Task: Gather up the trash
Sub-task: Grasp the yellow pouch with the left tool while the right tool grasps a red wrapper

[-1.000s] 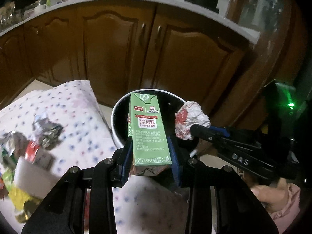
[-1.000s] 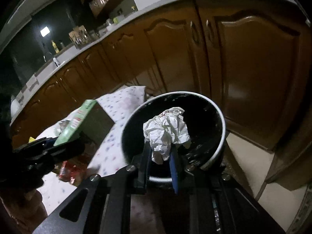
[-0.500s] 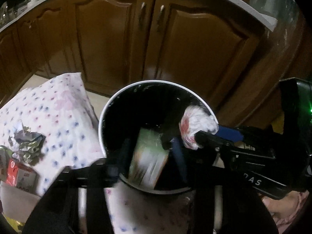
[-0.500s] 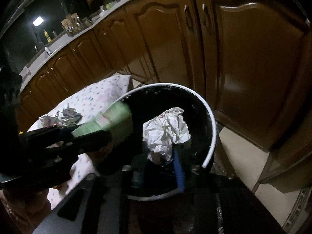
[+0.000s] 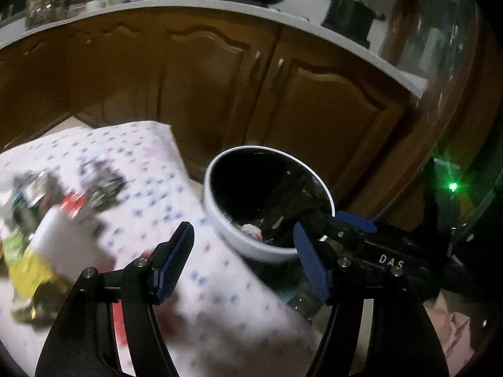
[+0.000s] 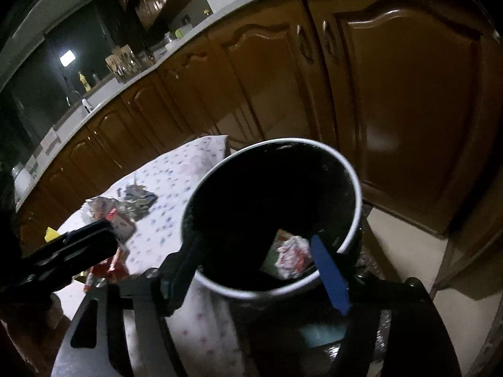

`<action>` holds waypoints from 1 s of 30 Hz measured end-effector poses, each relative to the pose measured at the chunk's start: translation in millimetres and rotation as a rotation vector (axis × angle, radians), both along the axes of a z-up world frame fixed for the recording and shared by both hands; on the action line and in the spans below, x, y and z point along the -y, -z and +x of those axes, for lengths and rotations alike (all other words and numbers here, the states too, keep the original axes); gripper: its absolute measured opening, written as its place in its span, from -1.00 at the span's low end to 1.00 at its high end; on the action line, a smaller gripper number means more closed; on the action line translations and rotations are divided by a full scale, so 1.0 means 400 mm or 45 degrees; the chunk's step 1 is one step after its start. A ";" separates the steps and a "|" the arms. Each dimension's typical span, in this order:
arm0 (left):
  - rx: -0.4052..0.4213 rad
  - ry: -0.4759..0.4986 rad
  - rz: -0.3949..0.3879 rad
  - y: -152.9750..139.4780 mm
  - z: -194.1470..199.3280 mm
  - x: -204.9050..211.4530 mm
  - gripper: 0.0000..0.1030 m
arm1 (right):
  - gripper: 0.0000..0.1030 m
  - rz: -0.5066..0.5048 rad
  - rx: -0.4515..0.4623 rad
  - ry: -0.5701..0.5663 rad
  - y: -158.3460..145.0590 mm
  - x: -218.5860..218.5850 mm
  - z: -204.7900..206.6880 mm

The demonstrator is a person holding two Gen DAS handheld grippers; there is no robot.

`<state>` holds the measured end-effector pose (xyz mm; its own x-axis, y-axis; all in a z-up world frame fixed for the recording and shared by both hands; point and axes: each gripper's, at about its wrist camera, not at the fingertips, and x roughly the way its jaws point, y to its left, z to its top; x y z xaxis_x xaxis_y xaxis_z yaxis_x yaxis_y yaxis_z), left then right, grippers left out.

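My left claw (image 5: 242, 260) stands spread with nothing between its blue pads; its jaws have just been opening. Beyond it the dotted cloth (image 5: 201, 282) is smeared by motion blur, so the litter on it to the left reads only as shapes: a white block (image 5: 63, 248), something yellow (image 5: 28, 270), a crumpled silver wrapper (image 5: 100, 182).

My right claw (image 6: 261, 270) is also spread and empty, its jaws too having just been opening. It hangs over the near rim of the white bin (image 6: 355, 188), whose black liner swallows most of the inside (I can make out little in there). Low against the near wall lie the crumpled paper ball (image 6: 292, 257) and a sliver of the green carton (image 6: 272, 259), its greater part hidden in the dark. From the left camera only a scrap of the ball shows, over the rim.

Behind stand brown cabinet doors (image 6: 408, 110) under a pale counter (image 5: 314, 28), with a dark pot (image 5: 349, 15) on it, cut off by the lens edge.
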<state>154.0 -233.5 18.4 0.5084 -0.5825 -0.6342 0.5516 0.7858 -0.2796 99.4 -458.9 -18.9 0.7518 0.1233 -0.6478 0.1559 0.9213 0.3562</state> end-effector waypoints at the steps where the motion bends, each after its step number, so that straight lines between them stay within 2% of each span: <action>1: 0.006 -0.014 -0.006 0.001 -0.009 -0.020 0.30 | 0.47 0.006 0.007 0.005 0.001 -0.009 -0.009; 11: 0.029 -0.245 -0.020 0.032 -0.084 -0.296 0.30 | 0.50 0.122 0.033 -0.058 0.013 -0.157 -0.075; 17: 0.003 -0.347 -0.003 0.065 -0.085 -0.409 0.30 | 0.50 0.168 0.017 -0.139 0.025 -0.260 -0.083; 24: -0.029 -0.415 0.063 0.092 -0.055 -0.460 0.30 | 0.50 0.188 0.006 -0.242 0.022 -0.367 -0.059; 30: -0.032 -0.423 0.144 0.108 -0.002 -0.456 0.30 | 0.50 0.177 0.005 -0.288 0.022 -0.420 -0.009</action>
